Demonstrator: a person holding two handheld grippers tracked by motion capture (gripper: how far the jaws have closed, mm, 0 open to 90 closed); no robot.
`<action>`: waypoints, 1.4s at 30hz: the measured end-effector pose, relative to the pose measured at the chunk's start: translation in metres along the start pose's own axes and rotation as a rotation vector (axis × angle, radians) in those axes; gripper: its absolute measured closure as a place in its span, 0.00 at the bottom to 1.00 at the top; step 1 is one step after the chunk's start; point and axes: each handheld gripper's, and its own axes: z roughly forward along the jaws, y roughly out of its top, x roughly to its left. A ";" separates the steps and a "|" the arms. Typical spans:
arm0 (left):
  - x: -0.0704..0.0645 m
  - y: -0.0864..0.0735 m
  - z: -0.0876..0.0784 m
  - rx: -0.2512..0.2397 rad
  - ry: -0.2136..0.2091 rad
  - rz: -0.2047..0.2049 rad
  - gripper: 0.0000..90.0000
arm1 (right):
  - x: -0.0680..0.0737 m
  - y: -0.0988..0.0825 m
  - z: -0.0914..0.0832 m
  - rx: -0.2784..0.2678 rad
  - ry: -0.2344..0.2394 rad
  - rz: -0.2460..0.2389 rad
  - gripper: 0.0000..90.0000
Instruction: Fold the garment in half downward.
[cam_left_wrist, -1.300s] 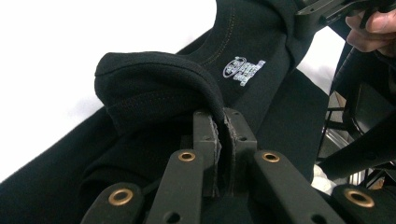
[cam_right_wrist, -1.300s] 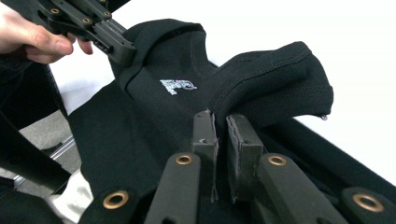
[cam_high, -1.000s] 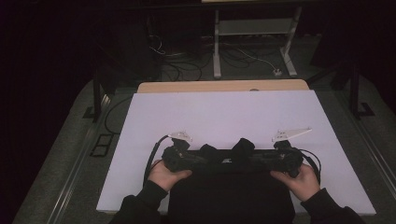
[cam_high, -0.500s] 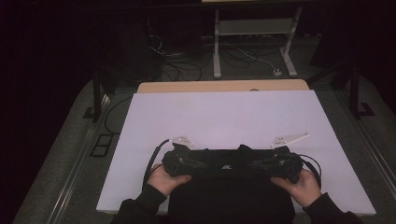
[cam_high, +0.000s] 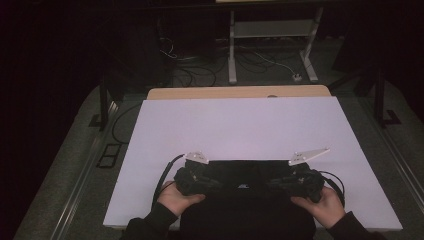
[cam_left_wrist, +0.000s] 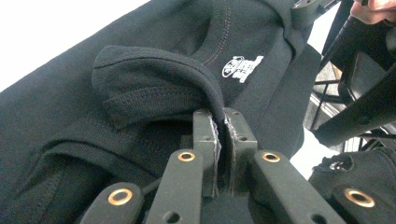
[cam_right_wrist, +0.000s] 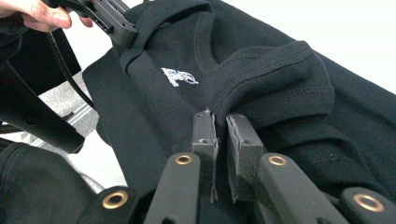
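1. The black shirt (cam_high: 240, 200) sits at the near edge of the white board (cam_high: 240, 125), right in front of the person, with part of it hanging off the near side.
2. The left gripper (cam_left_wrist: 220, 128) has its jaws pinched narrow on a fold of the shirt's fabric near the collar, so it's got cloth clamped.
3. Same deal for the right gripper (cam_right_wrist: 222, 128), clamped tight on a bunched fold on the other shoulder.
4. A small white logo (cam_left_wrist: 243, 68) shows inside the neckline, between the two grips.
5. In the high view each hand (cam_high: 176, 200) holds its gripper low, close to the board, left and right of the shirt.
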 end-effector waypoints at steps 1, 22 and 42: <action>-0.001 -0.001 0.001 0.002 -0.002 0.000 0.93 | 0.000 0.000 0.000 0.000 0.001 -0.002 0.90; -0.017 -0.016 0.012 0.071 -0.019 0.007 0.93 | 0.011 -0.019 0.004 0.071 0.018 0.010 0.90; -0.022 -0.024 0.019 0.149 -0.037 0.034 0.83 | 0.017 -0.030 0.011 0.146 0.029 0.021 0.75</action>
